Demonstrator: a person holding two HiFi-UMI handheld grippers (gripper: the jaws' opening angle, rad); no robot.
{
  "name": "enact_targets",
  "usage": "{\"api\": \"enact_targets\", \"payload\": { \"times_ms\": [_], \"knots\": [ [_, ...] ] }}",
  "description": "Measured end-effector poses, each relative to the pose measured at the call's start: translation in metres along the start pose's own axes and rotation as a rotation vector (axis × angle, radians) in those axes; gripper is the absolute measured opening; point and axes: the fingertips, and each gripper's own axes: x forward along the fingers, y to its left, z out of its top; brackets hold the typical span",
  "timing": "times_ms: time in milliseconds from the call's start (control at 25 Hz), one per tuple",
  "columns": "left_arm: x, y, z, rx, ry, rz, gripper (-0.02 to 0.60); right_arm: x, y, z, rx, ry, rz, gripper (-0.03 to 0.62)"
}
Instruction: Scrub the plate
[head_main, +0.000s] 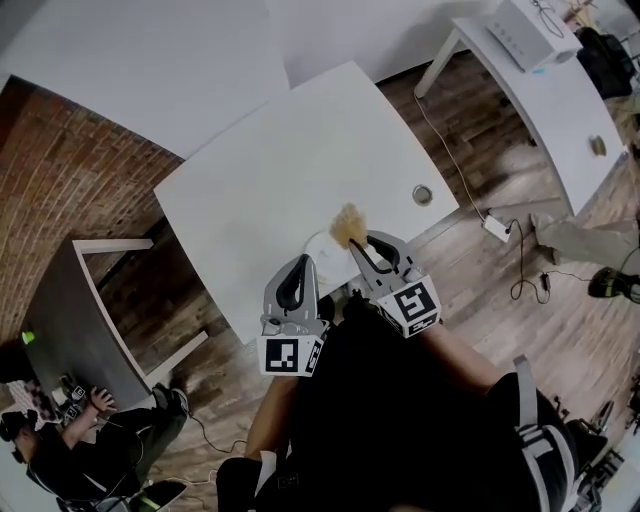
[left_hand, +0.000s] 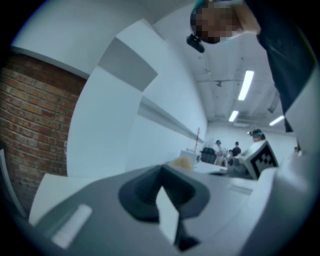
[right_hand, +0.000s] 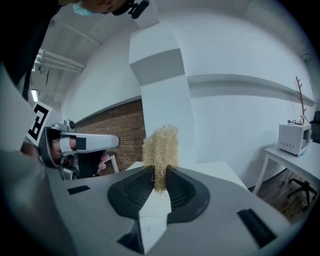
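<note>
Right hand-held gripper (right_hand: 159, 176) is clamped on the upright scrubber (right_hand: 160, 147); a faint rim, apparently the plate (head_main: 316, 243), lies just ahead-left on the surface (head_main: 270, 160). Left hand-held gripper (left_hand: 160, 176): closed, empty.

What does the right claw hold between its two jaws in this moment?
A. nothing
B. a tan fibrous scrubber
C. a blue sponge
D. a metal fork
B: in the right gripper view the right claw is shut on a tan fibrous scrubber, which stands up above it.
</note>
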Motion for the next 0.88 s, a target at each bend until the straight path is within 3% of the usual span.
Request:
{"api": "enact_targets", "payload": {
  "times_ms": [200, 880],
  "knots": [
    [-0.010, 0.008, 0.006, 0.020, -0.030, 0.021, 0.003, -0.007, 0.020, 0.003, -0.024, -0.034, 0.040, 0.063],
    [-0.015, 0.022, 0.009, 0.006, -0.053, 0.048, 0.003, -0.001, 0.037, 0.000, -0.046, -0.001, 0.070, 0.061]
  ]
}}
